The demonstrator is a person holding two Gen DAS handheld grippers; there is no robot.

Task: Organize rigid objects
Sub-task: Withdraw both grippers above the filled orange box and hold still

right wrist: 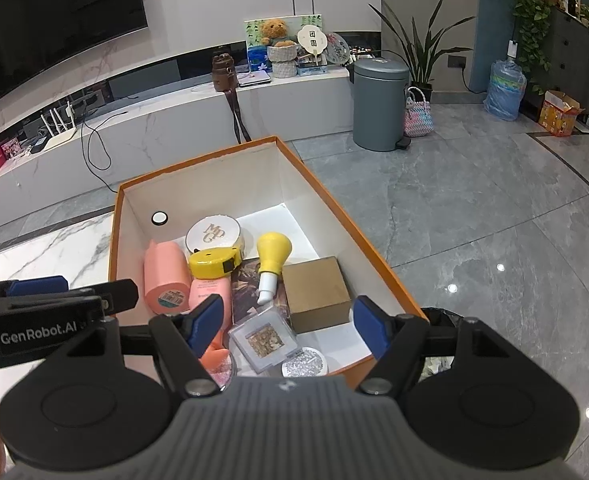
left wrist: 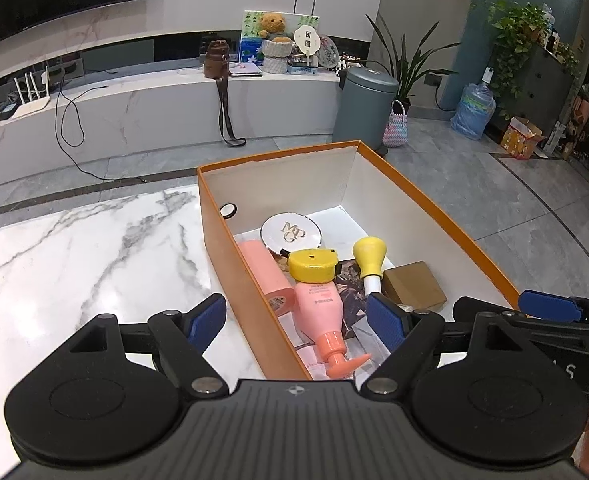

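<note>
An orange box with a white inside stands on the marble table. In it lie a round white compact, a yellow tape measure, a pink cylinder, a pink pump bottle, a yellow bulb with white stem, a brown cardboard block and a clear square case. My left gripper is open and empty over the box's near left wall. My right gripper is open and empty over the box's near end.
The marble table stretches left of the box. Beyond the table are a grey bin, a TV bench and grey floor tiles. A black-lined waste bin sits below the box's right near corner.
</note>
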